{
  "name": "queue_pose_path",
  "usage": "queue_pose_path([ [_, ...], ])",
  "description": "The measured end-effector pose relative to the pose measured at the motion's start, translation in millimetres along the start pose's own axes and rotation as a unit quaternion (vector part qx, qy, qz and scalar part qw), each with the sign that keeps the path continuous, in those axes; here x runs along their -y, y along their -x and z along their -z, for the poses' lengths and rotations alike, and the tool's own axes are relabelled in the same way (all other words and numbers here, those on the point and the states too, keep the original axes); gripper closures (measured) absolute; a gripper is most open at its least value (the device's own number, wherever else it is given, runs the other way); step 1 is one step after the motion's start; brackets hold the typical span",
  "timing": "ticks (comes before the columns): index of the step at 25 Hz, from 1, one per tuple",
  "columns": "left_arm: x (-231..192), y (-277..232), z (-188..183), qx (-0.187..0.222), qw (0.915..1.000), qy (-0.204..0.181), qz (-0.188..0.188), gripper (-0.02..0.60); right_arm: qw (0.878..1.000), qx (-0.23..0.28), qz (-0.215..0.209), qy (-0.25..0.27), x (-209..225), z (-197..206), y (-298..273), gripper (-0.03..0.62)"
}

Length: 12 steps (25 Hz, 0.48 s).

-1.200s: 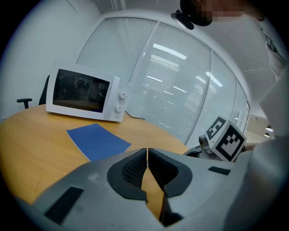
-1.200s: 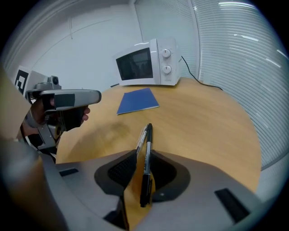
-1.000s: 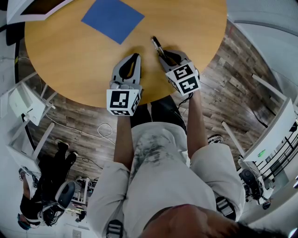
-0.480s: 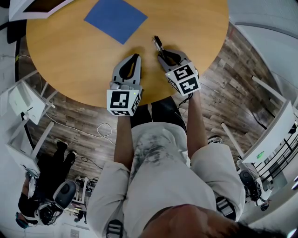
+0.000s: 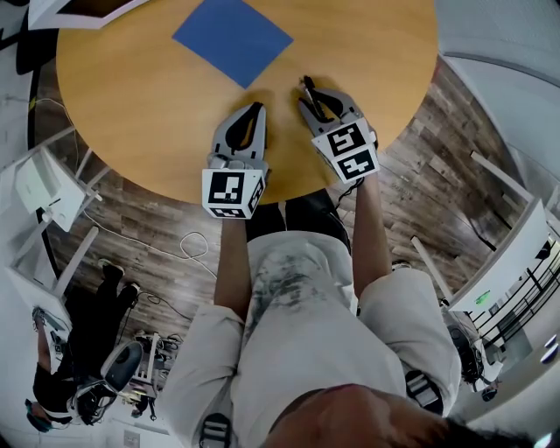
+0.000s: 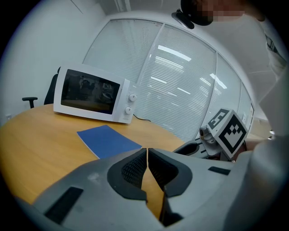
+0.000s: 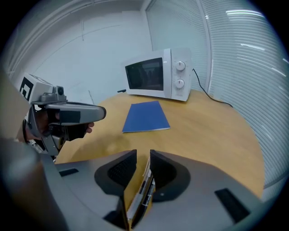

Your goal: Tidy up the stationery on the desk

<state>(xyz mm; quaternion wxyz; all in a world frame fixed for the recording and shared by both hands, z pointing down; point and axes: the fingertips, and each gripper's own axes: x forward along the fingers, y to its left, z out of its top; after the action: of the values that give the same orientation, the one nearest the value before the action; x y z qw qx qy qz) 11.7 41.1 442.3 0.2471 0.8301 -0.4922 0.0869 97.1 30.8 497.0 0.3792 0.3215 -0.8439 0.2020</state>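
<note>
A blue notebook (image 5: 232, 39) (image 6: 108, 140) (image 7: 146, 116) lies flat on the round wooden desk (image 5: 131, 96), beyond both grippers. My right gripper (image 5: 310, 91) (image 7: 143, 153) sits over the desk's near edge and is shut on a slim dark pen (image 5: 307, 85) (image 7: 143, 191). The pen's tip pokes out past the jaws toward the notebook. Beside it on the left, my left gripper (image 5: 257, 108) (image 6: 147, 150) is shut, its pads touching with nothing between them. The right gripper also shows at the right of the left gripper view.
A white microwave (image 6: 92, 94) (image 7: 158, 74) stands at the desk's far side, behind the notebook; its corner shows in the head view (image 5: 70, 13). Window blinds run behind it. The desk's near edge lies just under both grippers, with wooden floor and cables below.
The head view has drifted, so the desk and notebook sit slightly further right. Both grippers stay shut and hold about the same places over the desk edge.
</note>
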Motion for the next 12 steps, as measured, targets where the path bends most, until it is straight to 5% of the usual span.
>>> queue_pose_path([
  [12, -31.3, -4.5, -7.6, 0.001, 0.9999, 0.012, -0.005, 0.565, 0.998, 0.026, 0.007, 0.063, -1.2, -53.6, -34.2, 0.454],
])
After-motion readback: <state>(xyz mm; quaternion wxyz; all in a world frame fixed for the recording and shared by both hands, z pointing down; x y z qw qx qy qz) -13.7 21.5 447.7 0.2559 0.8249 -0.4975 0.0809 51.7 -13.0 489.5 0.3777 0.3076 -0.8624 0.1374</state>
